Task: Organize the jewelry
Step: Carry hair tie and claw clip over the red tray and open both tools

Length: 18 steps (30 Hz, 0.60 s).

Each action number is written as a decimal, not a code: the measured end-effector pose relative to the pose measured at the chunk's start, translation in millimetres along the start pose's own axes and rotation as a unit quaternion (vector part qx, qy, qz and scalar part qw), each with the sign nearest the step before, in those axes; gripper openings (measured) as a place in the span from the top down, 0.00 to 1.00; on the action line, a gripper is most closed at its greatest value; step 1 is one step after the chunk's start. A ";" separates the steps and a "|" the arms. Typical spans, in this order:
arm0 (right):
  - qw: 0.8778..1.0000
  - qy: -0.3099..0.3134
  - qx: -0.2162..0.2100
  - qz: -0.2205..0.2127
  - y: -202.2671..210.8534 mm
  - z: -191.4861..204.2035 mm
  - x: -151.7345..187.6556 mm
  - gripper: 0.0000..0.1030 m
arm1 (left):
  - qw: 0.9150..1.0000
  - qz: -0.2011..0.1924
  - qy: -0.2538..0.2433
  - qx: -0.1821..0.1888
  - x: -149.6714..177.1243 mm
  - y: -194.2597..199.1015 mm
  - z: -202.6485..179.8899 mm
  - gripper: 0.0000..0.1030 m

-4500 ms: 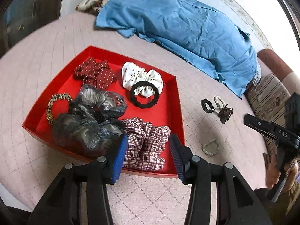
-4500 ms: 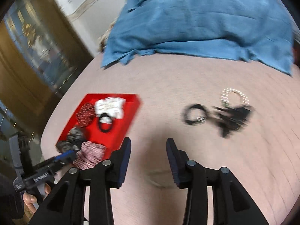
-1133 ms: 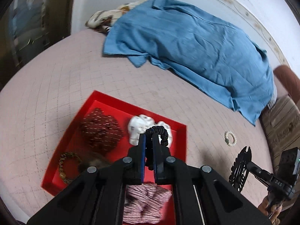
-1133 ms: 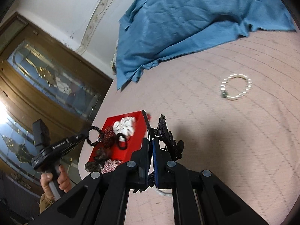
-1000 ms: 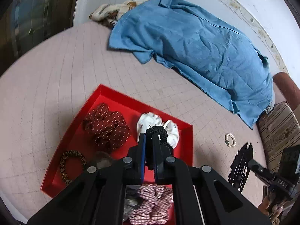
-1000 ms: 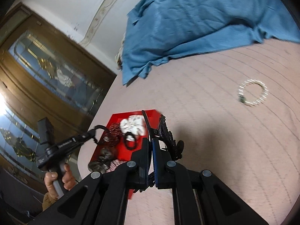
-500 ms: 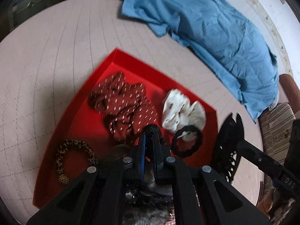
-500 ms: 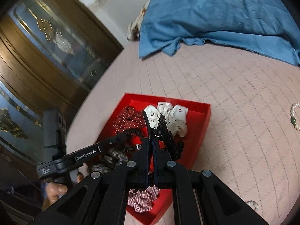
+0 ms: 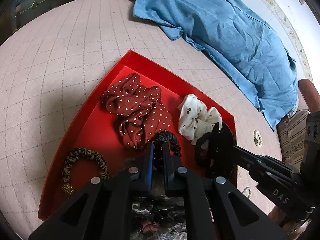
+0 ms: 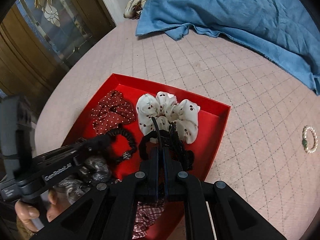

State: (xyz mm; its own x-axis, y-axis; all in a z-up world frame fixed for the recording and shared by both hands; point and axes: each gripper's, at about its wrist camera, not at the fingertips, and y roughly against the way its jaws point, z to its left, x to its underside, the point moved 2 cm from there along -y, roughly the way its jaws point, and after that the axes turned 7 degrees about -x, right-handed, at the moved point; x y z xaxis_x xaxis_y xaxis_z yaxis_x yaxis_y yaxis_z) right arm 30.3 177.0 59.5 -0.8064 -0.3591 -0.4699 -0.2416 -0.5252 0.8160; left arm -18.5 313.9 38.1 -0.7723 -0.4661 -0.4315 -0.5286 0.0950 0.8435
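Observation:
A red tray (image 9: 140, 59) (image 10: 220, 132) lies on the pink quilted bed. It holds a maroon dotted scrunchie (image 9: 138, 108) (image 10: 112, 110), a white cherry-print scrunchie (image 9: 198, 118) (image 10: 170, 112), a leopard hair tie (image 9: 84, 160), a grey scrunchie (image 10: 94, 170) and a plaid one (image 10: 146, 216). My left gripper (image 9: 158, 150) (image 10: 106, 138) is shut on a black ruffled hair tie (image 9: 170, 140) (image 10: 128, 140) over the tray. My right gripper (image 10: 161, 150) (image 9: 222, 146) is shut on a black lace hair clip (image 10: 180, 146) (image 9: 220, 152) over the tray's right part.
A pearl bracelet (image 10: 310, 140) (image 9: 257, 138) lies on the bed right of the tray. A blue shirt (image 9: 230, 30) (image 10: 240, 10) is spread at the back. A wood and glass door (image 10: 40, 30) stands at the left. A striped cushion (image 9: 292, 136) is at the right.
Both grippers took hold of their pieces on the bed, then came over the red tray. In the last half second both have come lower and nearer to its contents.

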 end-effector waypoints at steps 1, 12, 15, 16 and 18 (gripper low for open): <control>1.000 -0.003 -0.001 -0.002 0.7 0.0 -0.1 0.94 | 1.000 -0.002 0.000 0.003 0.9 1.3 -0.8 0.94; 0.998 -0.010 0.000 -0.062 50.0 -8.0 12.1 0.70 | 0.999 -0.029 -0.003 0.020 4.2 21.5 -7.9 0.61; 0.997 -0.013 0.012 -0.078 68.2 -17.7 24.5 0.66 | 0.999 -0.043 -0.011 0.009 6.9 29.8 -12.1 0.57; 0.997 -0.013 0.015 -0.080 72.6 -20.6 28.2 0.65 | 0.999 -0.047 -0.015 0.003 7.8 31.9 -13.8 0.57; 0.996 -0.015 0.027 -0.087 84.5 -30.3 40.2 0.65 | 0.998 -0.059 -0.028 -0.013 11.1 36.4 -19.2 0.56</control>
State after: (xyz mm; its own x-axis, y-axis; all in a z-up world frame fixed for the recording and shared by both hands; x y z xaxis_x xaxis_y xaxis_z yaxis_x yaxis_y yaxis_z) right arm -6.2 94.8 99.3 -0.7659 -0.2429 -0.5953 -0.4065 -0.5344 0.7411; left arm -39.5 295.3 70.2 -0.7242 -0.4236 -0.5442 -0.6080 0.0197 0.7937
